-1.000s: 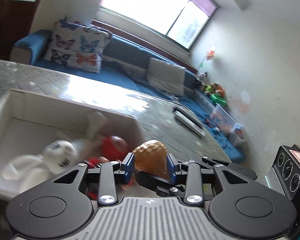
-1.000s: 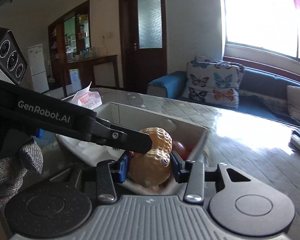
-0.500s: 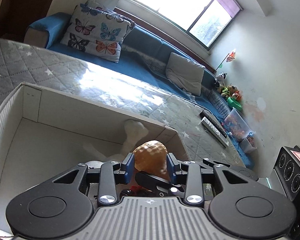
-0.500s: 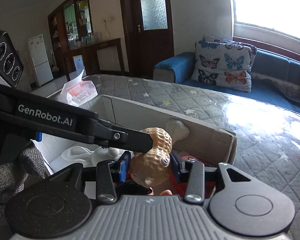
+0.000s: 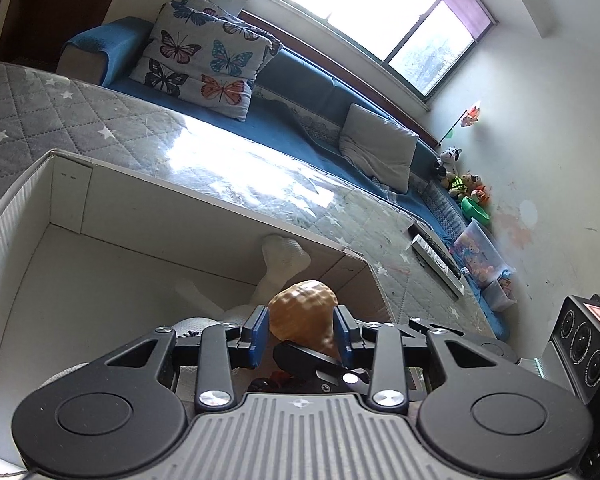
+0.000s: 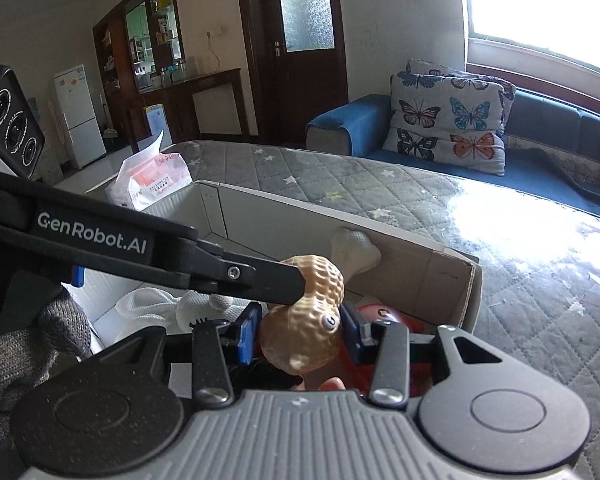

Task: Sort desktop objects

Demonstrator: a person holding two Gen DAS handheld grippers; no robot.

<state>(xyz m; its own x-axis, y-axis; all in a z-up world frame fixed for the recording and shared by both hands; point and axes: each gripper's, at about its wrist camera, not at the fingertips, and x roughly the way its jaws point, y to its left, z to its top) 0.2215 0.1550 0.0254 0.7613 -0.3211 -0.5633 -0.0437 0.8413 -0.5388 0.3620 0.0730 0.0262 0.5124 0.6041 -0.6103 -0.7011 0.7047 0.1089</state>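
A tan bumpy peanut-shaped toy (image 5: 303, 312) with a small eye (image 6: 329, 322) hangs over the right end of a white cardboard box (image 5: 204, 196). Both grippers hold it. My left gripper (image 5: 301, 334) is shut on one lobe, and in the right wrist view its black finger (image 6: 260, 282) reaches in from the left onto the upper lobe. My right gripper (image 6: 300, 332) is shut on the lower lobe, blue pads pressing both sides. Inside the box (image 6: 400, 236) lie a white bone toy (image 6: 354, 248), a red toy (image 6: 384, 316) and a white knitted toy (image 6: 156, 304).
The box stands on a grey quilted table cover (image 6: 540, 280). A tissue pack (image 6: 148, 184) sits behind the box's left end. Remote controls (image 5: 436, 256) lie near the table's far right edge. A blue sofa with a butterfly pillow (image 5: 204, 68) runs behind. A gloved hand (image 6: 20, 352) holds the left gripper.
Both grippers have carried the tan toy further over the box and lower, so the box interior now fills more of the views. The grip on the toy is unchanged.
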